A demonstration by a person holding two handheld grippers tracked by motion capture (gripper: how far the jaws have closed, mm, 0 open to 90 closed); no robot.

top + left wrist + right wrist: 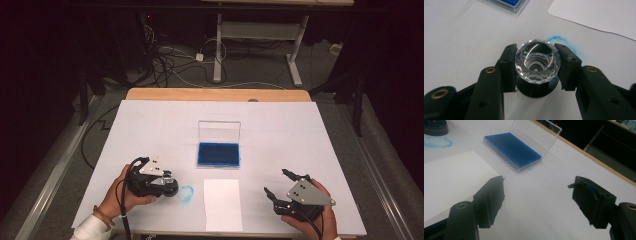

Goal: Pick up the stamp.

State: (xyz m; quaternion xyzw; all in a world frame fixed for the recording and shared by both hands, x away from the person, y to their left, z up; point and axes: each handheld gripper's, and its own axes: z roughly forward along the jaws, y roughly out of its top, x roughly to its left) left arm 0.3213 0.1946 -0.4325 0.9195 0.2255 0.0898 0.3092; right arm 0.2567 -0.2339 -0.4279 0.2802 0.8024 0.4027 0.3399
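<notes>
Gripping the crystal-topped stamp [537, 62], our left hand-held gripper [162, 182] sits beside a blue smudge [186, 194]; the ink pad [218, 154] and paper [222, 204] lie near; the right hand-held gripper [537, 202] gapes, holding nothing.

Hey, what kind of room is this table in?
Probably a lab or workshop bench: a white-covered table, loose cables on the grey floor, and a height-adjustable white desk frame behind, dark surroundings.

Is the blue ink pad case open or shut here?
Open. The ink pad case lies flat with its blue pad exposed, and its clear lid stands up from the far edge.
</notes>
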